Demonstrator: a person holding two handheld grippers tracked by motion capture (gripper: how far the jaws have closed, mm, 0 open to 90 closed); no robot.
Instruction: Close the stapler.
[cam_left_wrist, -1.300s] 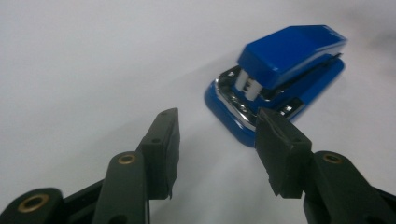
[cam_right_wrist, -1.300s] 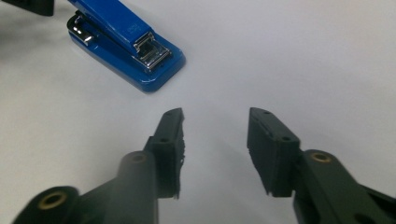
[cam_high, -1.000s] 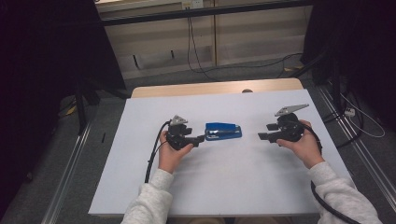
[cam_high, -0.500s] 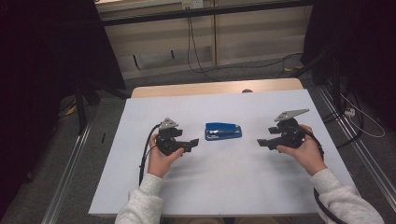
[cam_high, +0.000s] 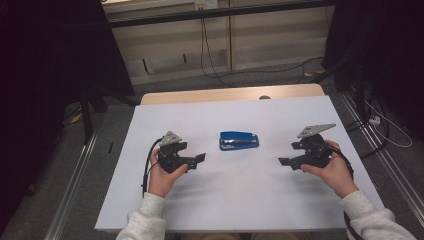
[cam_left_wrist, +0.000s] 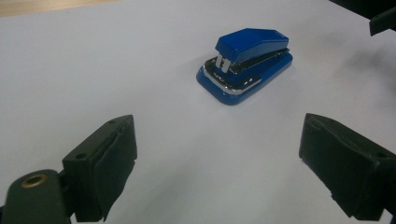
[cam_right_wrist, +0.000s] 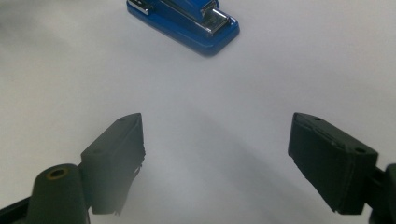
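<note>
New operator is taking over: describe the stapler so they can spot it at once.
Find the white table top. Near its middle, between the left tool and the right tool and touching neither, lies the stapler. It is bright blue with silver metal trim.

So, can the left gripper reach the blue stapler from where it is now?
Probably yes. The left gripper is open and points toward the blue stapler, and bare white table lies between them. The right gripper stays on the stapler's far side, apart from it.

Grey floor (cam_high: 60, 200), dim panelled wall (cam_high: 260, 35)
</note>
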